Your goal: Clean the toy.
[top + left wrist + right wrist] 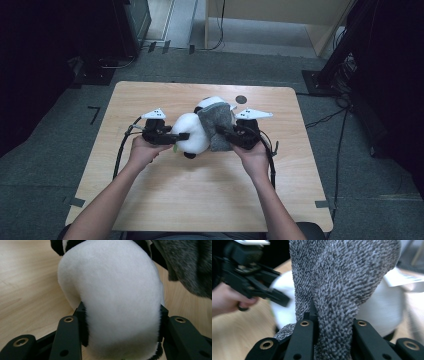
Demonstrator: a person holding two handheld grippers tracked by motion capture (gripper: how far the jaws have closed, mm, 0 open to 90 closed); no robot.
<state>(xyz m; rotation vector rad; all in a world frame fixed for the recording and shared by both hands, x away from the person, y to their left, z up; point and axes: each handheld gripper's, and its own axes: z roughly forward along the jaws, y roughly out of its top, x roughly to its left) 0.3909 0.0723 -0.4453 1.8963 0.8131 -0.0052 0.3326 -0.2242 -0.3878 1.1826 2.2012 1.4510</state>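
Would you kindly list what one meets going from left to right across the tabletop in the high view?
Left hand-held gripper → white plush panda → grey knitted cloth → right hand-held gripper.

plush toy point(192, 132) partly hidden under grey knit cloth point(216, 126), left tongs point(284, 301) blurred

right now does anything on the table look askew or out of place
Nothing looks damaged or spilled. The one oddity is the grey knit cloth: it hangs bunched and lopsided over the plush panda instead of sitting neatly. The right hand-held gripper pinches the cloth; the left hand-held gripper clamps the panda's white body.
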